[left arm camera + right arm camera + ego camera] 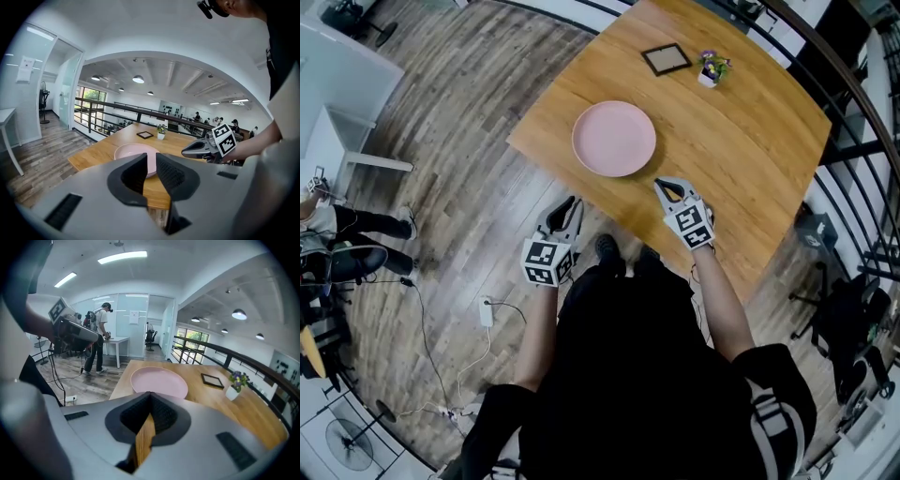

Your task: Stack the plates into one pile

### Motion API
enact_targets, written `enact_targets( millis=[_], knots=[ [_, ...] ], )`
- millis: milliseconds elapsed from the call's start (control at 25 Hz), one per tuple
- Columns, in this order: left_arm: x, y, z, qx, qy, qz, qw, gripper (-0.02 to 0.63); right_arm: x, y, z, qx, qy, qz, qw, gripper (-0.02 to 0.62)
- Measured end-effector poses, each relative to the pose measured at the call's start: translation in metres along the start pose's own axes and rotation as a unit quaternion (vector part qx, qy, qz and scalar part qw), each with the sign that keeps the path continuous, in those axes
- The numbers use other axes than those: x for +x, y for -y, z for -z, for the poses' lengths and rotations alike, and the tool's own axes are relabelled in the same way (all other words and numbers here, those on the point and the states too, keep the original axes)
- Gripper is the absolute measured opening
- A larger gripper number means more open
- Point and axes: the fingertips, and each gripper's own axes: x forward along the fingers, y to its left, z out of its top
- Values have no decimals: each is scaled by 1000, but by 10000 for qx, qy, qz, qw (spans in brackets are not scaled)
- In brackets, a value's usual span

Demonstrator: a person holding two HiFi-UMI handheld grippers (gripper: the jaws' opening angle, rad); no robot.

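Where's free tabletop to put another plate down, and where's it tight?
Widest bare wood: right of the pink plate, below the potted plant, out to the table edge. Smaller strip between plate and picture frame. Tight: near edge, where the right gripper sits by the plate's rim; frame and plant crowd the far corner.

One overhead, two low; shared plate

Bare wood all around the pink plate
It sits alone near the edge of the table, open on every side. A small frame and a little flower pot stand far behind it, near the black railing.
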Motion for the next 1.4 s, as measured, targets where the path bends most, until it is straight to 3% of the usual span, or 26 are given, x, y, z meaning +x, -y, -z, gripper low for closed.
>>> enact_targets(
  millis=[120,680,1120,1400],
  knots=[
    [-2,6,0,61,-6,-19,10000,44,-13,1,-2,2,139,-34,9999,8],
    [-1,57,-3,101,15,-299,9995,40,-43,13,-18,86,637,-476,9968,8],
    [-15,85,15,21,-28,-738,9973,35,-57,10,-2,101,765,-852,9934,8],
    [-13,112,23,108,-33,-774,9969,35,-69,12,16,103,732,-894,9932,6]
  ],
)
